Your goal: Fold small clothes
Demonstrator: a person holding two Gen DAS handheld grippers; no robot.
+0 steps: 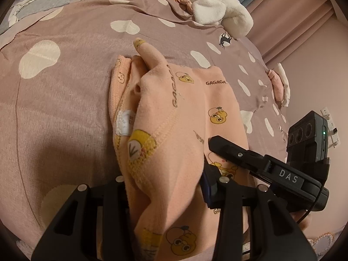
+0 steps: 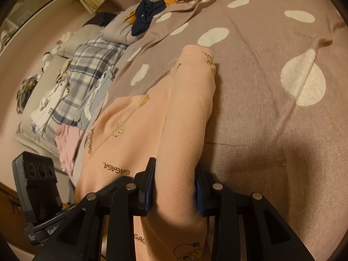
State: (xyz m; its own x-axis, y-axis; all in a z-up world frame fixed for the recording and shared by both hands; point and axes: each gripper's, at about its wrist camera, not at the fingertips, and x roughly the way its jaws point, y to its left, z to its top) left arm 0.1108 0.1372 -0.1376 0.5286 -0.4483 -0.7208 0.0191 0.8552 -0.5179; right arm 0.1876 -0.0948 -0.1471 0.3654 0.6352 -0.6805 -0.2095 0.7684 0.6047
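Note:
A small peach-pink garment (image 1: 184,100) printed with yellow ducks and "GAGAGA" lies on the mauve bedspread (image 1: 65,91), one sleeve (image 1: 150,52) pointing away. At the bottom of the left wrist view my left gripper (image 1: 165,184) is shut on a bunched part of it, near the white label (image 1: 125,122). My right gripper (image 2: 174,189) is shut on a thick rolled fold of the same garment (image 2: 191,100), its blue pads (image 2: 150,191) pressing both sides. In the left wrist view one of the right gripper's fingers (image 1: 219,144) rests on the cloth at the right.
A white fluffy item (image 1: 217,6) and dark navy clothes (image 2: 145,15) are heaped at the far side of the bed. Grey folded cloth (image 1: 43,2), plaid fabric (image 2: 93,65) and a pink piece (image 2: 67,139) lie along one edge. Pink curtains (image 1: 293,10) hang behind.

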